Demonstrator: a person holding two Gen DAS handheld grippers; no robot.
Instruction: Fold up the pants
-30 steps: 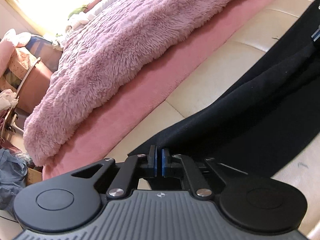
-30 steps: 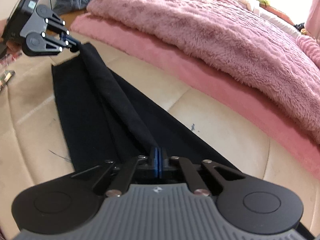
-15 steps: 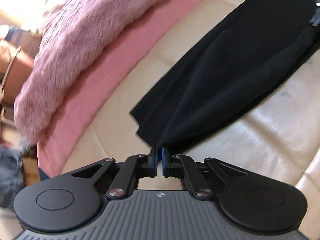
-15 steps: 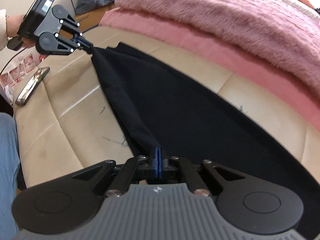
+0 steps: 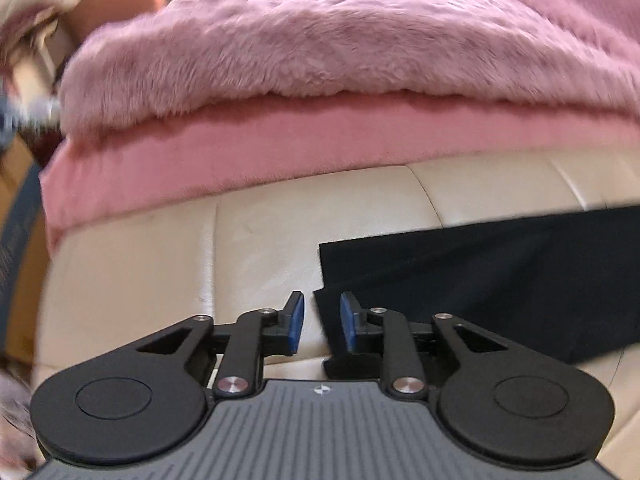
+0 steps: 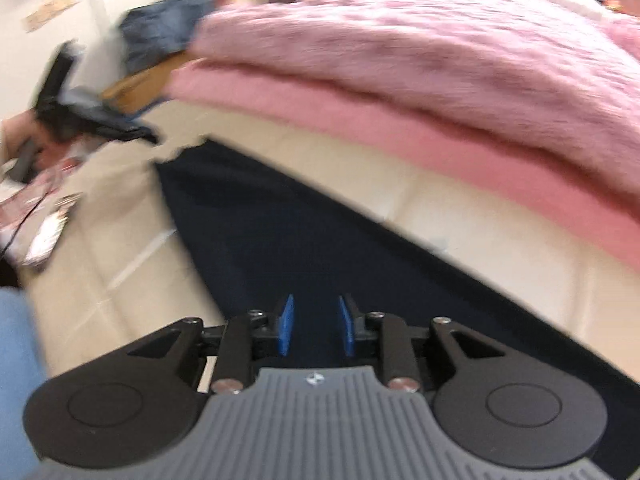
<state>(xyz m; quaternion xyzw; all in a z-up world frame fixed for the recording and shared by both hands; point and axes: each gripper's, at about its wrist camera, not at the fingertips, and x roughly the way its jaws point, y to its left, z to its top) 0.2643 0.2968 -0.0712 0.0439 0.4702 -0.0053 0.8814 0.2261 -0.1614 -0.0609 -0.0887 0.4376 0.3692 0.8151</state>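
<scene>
The black pants [image 5: 480,280] lie flat on the cream leather cushion, folded lengthwise into a long strip. In the left wrist view my left gripper [image 5: 322,322] is open, with its blue pads either side of the pants' end corner and nothing held. In the right wrist view the pants [image 6: 280,240] run from under my right gripper [image 6: 316,326] toward the far left. The right gripper is open just over the cloth. The left gripper [image 6: 100,128] shows blurred at the far end of the pants.
A fluffy pink blanket [image 5: 340,48] on a pink sheet [image 5: 240,152] borders the cushion [image 5: 160,272] at the back. A phone [image 6: 48,236] and papers lie on the cushion's left part. Blue clothing [image 6: 164,36] lies beyond. A blue-jeaned leg [image 6: 16,380] is at the lower left.
Both grippers have let go of the pants and opened. The pants, held up and stretched between them before, now lie flat on the cushion.
</scene>
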